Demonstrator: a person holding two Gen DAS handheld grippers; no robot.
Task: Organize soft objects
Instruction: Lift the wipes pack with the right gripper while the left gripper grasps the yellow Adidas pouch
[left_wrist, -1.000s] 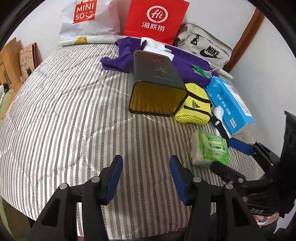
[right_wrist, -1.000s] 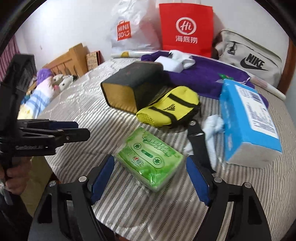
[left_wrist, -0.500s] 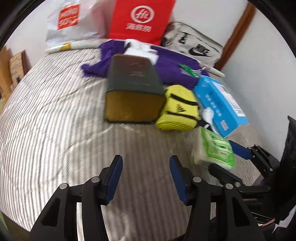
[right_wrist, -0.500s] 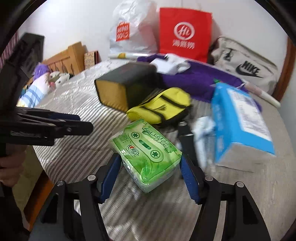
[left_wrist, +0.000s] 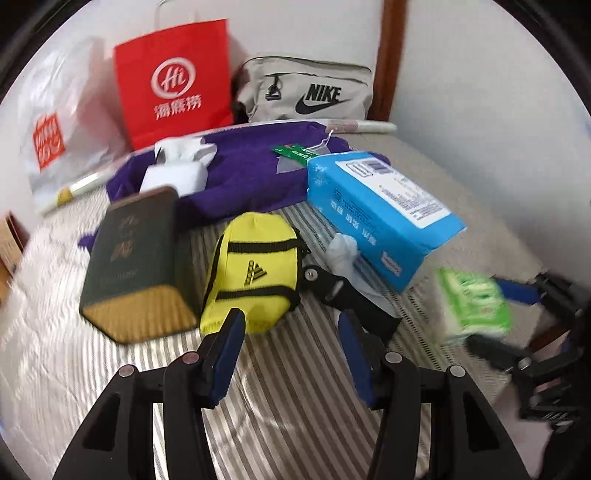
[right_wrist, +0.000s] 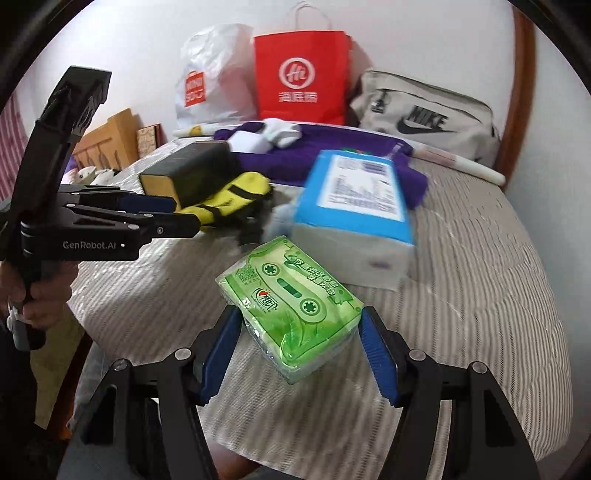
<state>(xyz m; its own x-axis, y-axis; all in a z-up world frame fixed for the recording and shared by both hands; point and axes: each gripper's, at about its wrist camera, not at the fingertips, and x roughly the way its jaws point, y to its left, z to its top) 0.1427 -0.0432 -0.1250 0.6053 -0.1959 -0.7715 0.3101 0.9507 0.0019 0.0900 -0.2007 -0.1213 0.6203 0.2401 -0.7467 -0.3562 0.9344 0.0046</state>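
My right gripper (right_wrist: 300, 314) is shut on a green tissue pack (right_wrist: 291, 295), its blue pads pressing both sides, and the pack hangs just above the striped bed (right_wrist: 480, 277). In the left wrist view the same green tissue pack (left_wrist: 476, 306) shows blurred at the right. My left gripper (left_wrist: 291, 317) is open and empty, its left finger just short of the near end of a yellow pouch (left_wrist: 255, 273). A blue tissue pack (left_wrist: 376, 210) lies right of the pouch, and a purple garment (left_wrist: 243, 173) lies behind it.
A dark box with a golden end (left_wrist: 136, 258) lies left of the pouch. A black strap (left_wrist: 343, 295) and a white cloth (left_wrist: 343, 251) sit by the blue pack. A red paper bag (left_wrist: 173, 81), a white plastic bag (left_wrist: 55, 136) and a grey Nike bag (left_wrist: 306, 92) line the wall.
My right gripper has narrowed onto the green pack and raised it off the bed. My left gripper has rolled and moved in toward the yellow pouch, still open.
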